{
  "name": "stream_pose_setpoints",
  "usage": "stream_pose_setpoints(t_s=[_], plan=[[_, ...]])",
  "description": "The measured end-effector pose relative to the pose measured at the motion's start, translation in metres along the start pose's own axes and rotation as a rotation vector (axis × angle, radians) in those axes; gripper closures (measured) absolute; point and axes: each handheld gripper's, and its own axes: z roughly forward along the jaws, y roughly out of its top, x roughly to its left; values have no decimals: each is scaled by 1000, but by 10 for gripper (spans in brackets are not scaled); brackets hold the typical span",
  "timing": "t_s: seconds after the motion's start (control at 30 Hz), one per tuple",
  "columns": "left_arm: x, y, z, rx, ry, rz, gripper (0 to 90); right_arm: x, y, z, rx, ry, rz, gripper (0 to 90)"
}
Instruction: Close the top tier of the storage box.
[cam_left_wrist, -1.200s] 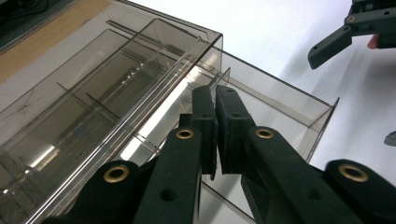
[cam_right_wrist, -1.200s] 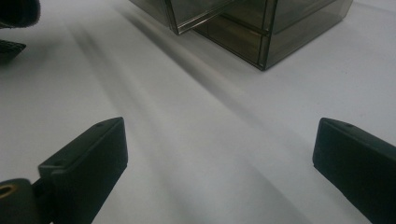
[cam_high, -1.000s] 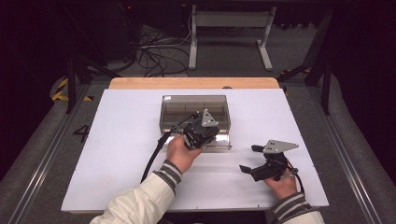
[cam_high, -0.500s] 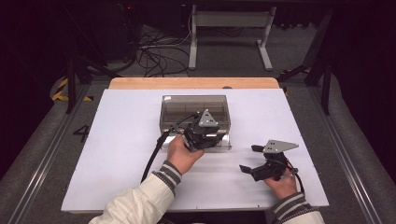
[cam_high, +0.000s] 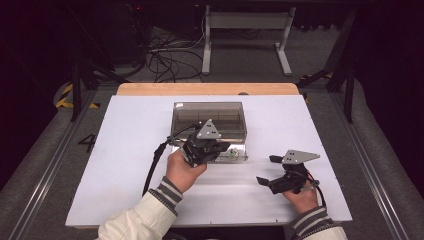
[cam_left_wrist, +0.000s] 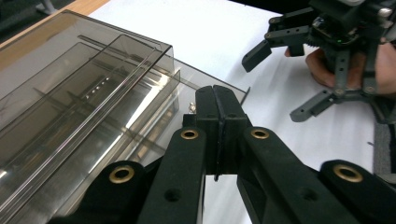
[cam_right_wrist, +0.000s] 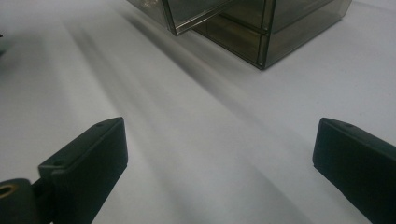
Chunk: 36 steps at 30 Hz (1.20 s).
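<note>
A smoky clear plastic drawer box (cam_high: 210, 116) stands on the white table (cam_high: 125, 165), and its lower drawer (cam_high: 239, 154) is pulled out toward me. A tiny metal piece (cam_high: 232, 155) lies in the drawer. My left gripper (cam_high: 224, 148) hovers over the drawer's front. Its jaws have just been closing and now press flat together (cam_left_wrist: 215, 95) with nothing visible between them. The small metal piece (cam_left_wrist: 191, 108) shows just beside the left jaw's tip. My right gripper (cam_high: 266, 170) rests on the table to the right, open and empty (cam_right_wrist: 219, 154), and it also appears as the far gripper (cam_left_wrist: 278, 84).
The box (cam_right_wrist: 261, 32) and its drawer corner (cam_right_wrist: 187, 18) lie ahead of the right jaws. A wooden strip (cam_high: 207, 89) borders the table's far edge. Dark floor with cables and a metal stand (cam_high: 245, 30) lies beyond. Black cable (cam_high: 152, 167) trails from the left gripper.
My left gripper has shifted slightly left and up, away from the drawer's inside, with its jaws closed. The right hand and the box have stayed put.
</note>
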Motion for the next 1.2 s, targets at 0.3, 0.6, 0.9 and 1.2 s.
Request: stream_pose_setpoints(t_s=[0.3,0.6,0.9,1.2], plan=[[1,-13,-20,27,-6,-14,898,0,0,0,3,-1,-1,40],[3,-27,-30,95,-13,-1,898,0,0,0,4,-1,-1,40],[6,-40,-31,195,-24,21,898,0,0,0,5,-1,0,40],[10,-47,-24,304,-12,39,898,0,0,1,8,-1,-2,40]])
